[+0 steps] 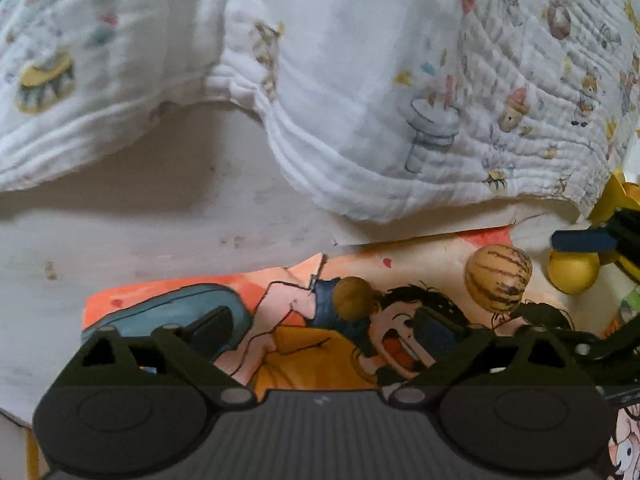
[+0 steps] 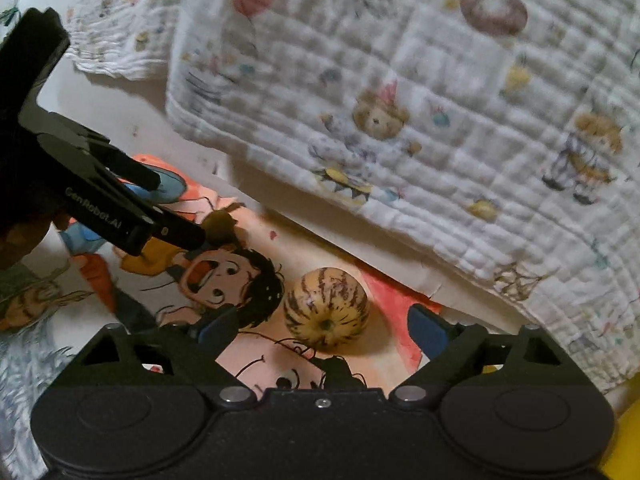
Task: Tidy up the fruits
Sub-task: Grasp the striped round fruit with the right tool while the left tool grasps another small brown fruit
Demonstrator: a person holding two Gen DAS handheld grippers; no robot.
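Both hand-held grippers, left (image 1: 320, 324) and right (image 2: 320, 328), are spread beside the striped yellow round melon (image 2: 326, 308), whose underside is hidden.

Support: pale scuffed tabletop (image 1: 160, 216).
On it: white quilted printed cloth (image 1: 360, 80) across upper frame; colourful cartoon paper sheet (image 1: 304, 360) lower centre, bearing striped yellow fruit (image 2: 326, 308).

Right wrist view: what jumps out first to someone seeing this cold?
A striped, cream-yellow round fruit sits on a cartoon poster, right between the open fingers of the right gripper. To the left, the left gripper reaches toward a small brownish fruit on the same poster. A white quilted cloth printed with bears and doughnuts fills the upper half of the picture.
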